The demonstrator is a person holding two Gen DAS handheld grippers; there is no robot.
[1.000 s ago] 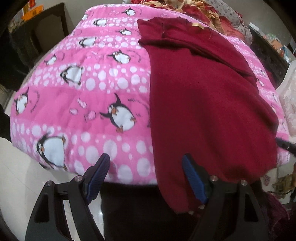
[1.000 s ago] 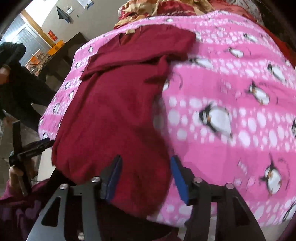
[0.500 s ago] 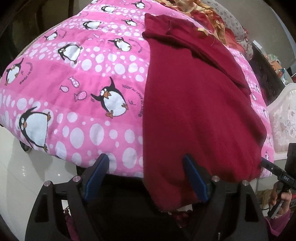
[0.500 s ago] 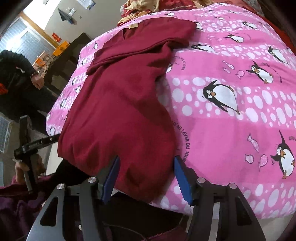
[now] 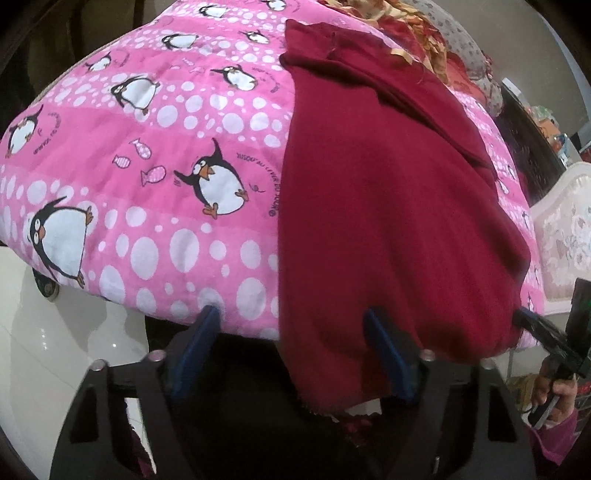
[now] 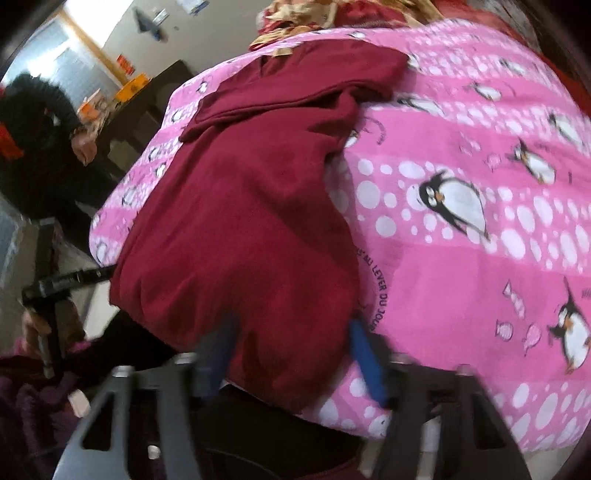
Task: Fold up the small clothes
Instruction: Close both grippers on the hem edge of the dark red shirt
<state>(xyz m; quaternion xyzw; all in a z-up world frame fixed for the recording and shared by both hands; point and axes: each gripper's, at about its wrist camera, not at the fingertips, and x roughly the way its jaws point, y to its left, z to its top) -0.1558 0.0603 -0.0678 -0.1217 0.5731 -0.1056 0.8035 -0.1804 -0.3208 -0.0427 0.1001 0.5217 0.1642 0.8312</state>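
A dark red garment [image 5: 388,206] lies lengthwise on a pink penguin blanket [image 5: 166,155], its near hem hanging over the bed's edge. My left gripper [image 5: 295,343] straddles the hem's left corner; its jaws are closing, the pads still wide apart and not pressing the cloth. In the right wrist view the same garment [image 6: 251,206] has its right hem corner between the blue pads of my right gripper [image 6: 291,354]. Those jaws are closing too, with cloth between them and no pinch to see in the blurred picture. Each view catches the other gripper at its edge.
White floor [image 5: 37,332] lies below the bed's near edge. A white patterned bed end [image 5: 565,236] stands at the right. Heaped clothes [image 5: 406,22] sit at the bed's far end. A person in black [image 6: 33,147] stands by a dark table [image 6: 147,103].
Both grippers have settled lower at the garment's near hem. The left jaws have narrowed slightly. The right wrist view has turned blurry; the garment has stayed flat.
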